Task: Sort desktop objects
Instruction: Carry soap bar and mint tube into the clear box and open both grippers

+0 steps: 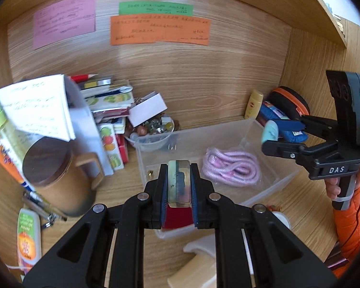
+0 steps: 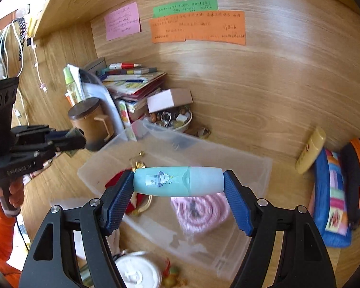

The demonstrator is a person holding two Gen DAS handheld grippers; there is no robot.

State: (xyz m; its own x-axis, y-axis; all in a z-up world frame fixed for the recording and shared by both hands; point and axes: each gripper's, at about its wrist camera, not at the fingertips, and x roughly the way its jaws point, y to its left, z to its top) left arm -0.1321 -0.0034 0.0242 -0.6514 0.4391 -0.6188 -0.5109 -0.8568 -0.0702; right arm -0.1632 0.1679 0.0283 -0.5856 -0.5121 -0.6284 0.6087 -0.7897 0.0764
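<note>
The left gripper (image 1: pixel 178 182) is clamped on a small clear block (image 1: pixel 178 180), and the right gripper (image 2: pixel 178 184) pinches a pale blue tube (image 2: pixel 178 184) end to end. Under both sits a clear plastic bin (image 2: pixel 228 158) holding a pink cord (image 2: pixel 201 210).

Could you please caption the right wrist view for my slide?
Right gripper holds a teal tube endwise above the clear bin.
</note>
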